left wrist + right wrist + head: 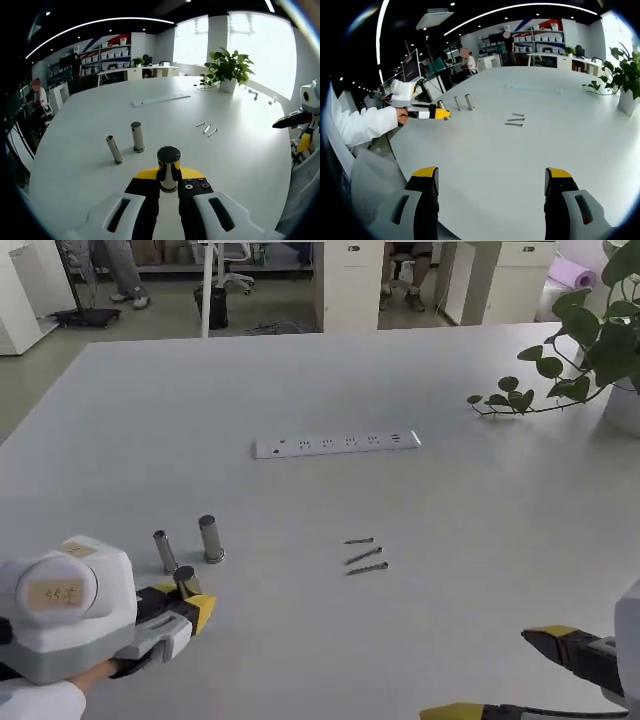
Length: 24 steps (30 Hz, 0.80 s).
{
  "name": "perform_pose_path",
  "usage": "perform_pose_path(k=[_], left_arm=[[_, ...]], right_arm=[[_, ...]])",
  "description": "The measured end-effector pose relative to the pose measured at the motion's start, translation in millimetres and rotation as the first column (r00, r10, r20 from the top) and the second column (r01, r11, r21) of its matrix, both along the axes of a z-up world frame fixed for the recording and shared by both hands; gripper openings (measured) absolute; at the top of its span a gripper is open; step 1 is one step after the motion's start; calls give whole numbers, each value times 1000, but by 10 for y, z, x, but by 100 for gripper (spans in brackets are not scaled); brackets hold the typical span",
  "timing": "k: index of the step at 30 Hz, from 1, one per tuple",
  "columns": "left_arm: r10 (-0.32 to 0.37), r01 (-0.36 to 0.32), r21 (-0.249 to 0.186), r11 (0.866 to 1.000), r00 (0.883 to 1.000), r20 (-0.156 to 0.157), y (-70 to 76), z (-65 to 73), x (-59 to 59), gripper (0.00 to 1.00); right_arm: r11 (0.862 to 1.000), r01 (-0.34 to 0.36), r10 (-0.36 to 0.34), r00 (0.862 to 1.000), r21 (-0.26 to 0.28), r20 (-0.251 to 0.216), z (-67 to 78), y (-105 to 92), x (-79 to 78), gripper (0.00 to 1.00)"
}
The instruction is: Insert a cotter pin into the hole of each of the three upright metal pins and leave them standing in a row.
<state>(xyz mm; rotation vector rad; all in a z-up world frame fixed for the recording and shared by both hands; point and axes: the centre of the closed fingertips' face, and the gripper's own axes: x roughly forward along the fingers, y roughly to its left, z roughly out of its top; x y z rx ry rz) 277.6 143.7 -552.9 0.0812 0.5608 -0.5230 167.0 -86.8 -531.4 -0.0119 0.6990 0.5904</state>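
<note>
Three steel pins are on the white table (450,510). Two stand free: a thin one (164,551) (114,149) and a thicker one (210,538) (137,136). My left gripper (190,605) (169,182) is shut on the third metal pin (185,583) (168,167), held upright just in front of the other two. Three cotter pins (365,555) (207,128) (514,120) lie loose mid-table, to the right of the pins. My right gripper (500,675) (490,182) hovers open at the near right with nothing between its fingers, well short of the cotter pins.
A white power strip (337,443) lies across the table behind the pins. A potted plant (590,350) trails leaves over the far right corner. Desks, chairs and people stand beyond the table's far edge.
</note>
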Motion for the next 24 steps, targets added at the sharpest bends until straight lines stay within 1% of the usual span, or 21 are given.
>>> perform_pose_path(k=[6,9,12,15,21,24], left_arm=[[-2,2,-5,1000,1000,-2,-84,3,-113,11],[-11,11,1,1000,1000,1,-119,-12,-140,11],[-20,20,-1,1000,1000,-7,-171,-40,-191,11],[-27,27,6,1000,1000,-8,-205,-74,-240,11],[-27,27,2,1000,999,-27,-235,-157,-302,11],[-39,39,12,999,999,-31,-256,-191,-339,11]], right_arm=[[1000,-11,11,1000,3,7,14,-9,-26,86],[1000,-20,20,1000,-1,11,26,-13,-36,86],[1000,-31,31,999,-6,16,52,-22,-60,86],[1000,-27,27,999,-2,18,56,-38,-80,85],[999,-32,32,999,-4,11,35,-43,-127,85],[1000,-28,28,1000,-2,10,33,-45,-130,85]])
